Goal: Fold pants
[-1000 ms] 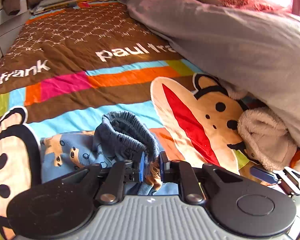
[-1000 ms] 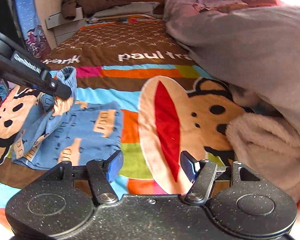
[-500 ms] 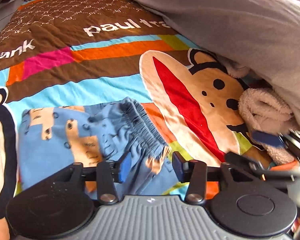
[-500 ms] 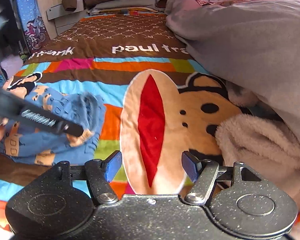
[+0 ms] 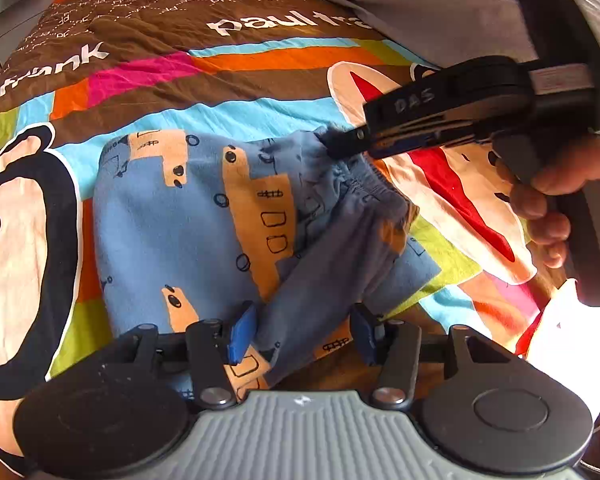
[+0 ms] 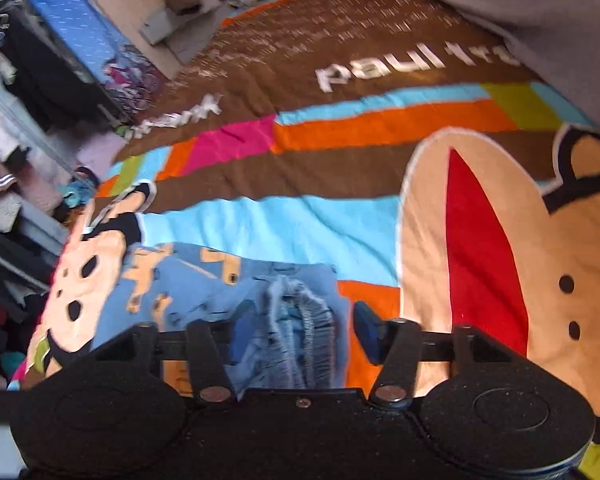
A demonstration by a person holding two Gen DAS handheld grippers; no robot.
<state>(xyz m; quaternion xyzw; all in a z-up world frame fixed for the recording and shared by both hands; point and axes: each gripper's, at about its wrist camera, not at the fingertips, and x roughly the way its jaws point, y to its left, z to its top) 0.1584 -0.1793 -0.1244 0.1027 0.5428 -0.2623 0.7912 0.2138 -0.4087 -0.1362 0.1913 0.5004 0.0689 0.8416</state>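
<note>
Left wrist view: your left tongs [image 5: 302, 332] stand spread, pinching nothing, poised over the near edge of the pants [image 5: 204, 216]. The pants lie folded on the bedspread [image 5: 228, 92], blue with orange print, the gathered waistband [image 5: 360, 184] turned toward the right. Your right tongs [image 5: 340, 146] reach in from the right and meet the far corner of that waistband; from this angle you cannot tell whether they have closed on cloth. Your right hand [image 5: 556, 200] grips the handle. The placement suggests you are setting both tools on the waistband end to carry out another fold.

Right wrist view: the picture is blurred. Your right tongs [image 6: 302, 332] read as spread, with the bunched waistband [image 6: 296, 320] lying between the pads but not clamped. The pants [image 6: 188, 288] sit near the left edge of the bed. The grey blanket [image 6: 540, 8] crowds the far right. Open bedspread [image 6: 284, 220] lies beyond the pants, which I judge to be your best room for the fold.
</note>
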